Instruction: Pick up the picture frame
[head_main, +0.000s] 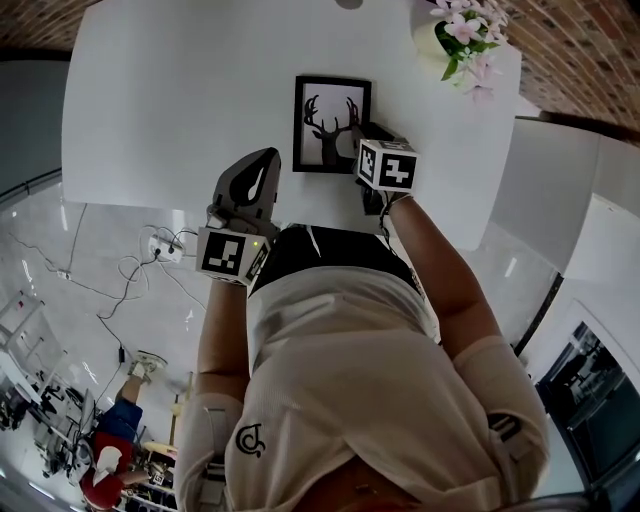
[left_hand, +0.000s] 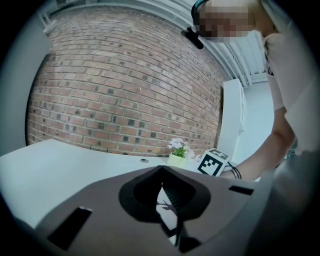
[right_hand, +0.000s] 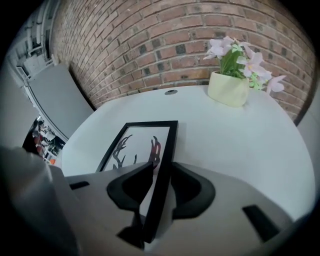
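A black picture frame (head_main: 330, 125) with a deer silhouette lies flat on the white table (head_main: 180, 100), near its front edge. My right gripper (head_main: 370, 133) points steeply down at the frame's right side. In the right gripper view the frame's black rim (right_hand: 167, 150) runs between the two jaws, and both tips rest against it, so the right gripper (right_hand: 161, 167) is shut on the rim. My left gripper (head_main: 262, 160) hovers at the table's front edge, left of the frame, jaws shut and empty. Through the left gripper (left_hand: 161, 167) a bit of the frame (left_hand: 167, 202) shows.
A pale pot of pink flowers (head_main: 455, 35) (right_hand: 228, 87) stands at the table's far right corner. A small round grommet (right_hand: 171, 92) sits at the table's back edge before a brick wall (right_hand: 165, 45). Cables (head_main: 150, 250) lie on the floor to the left.
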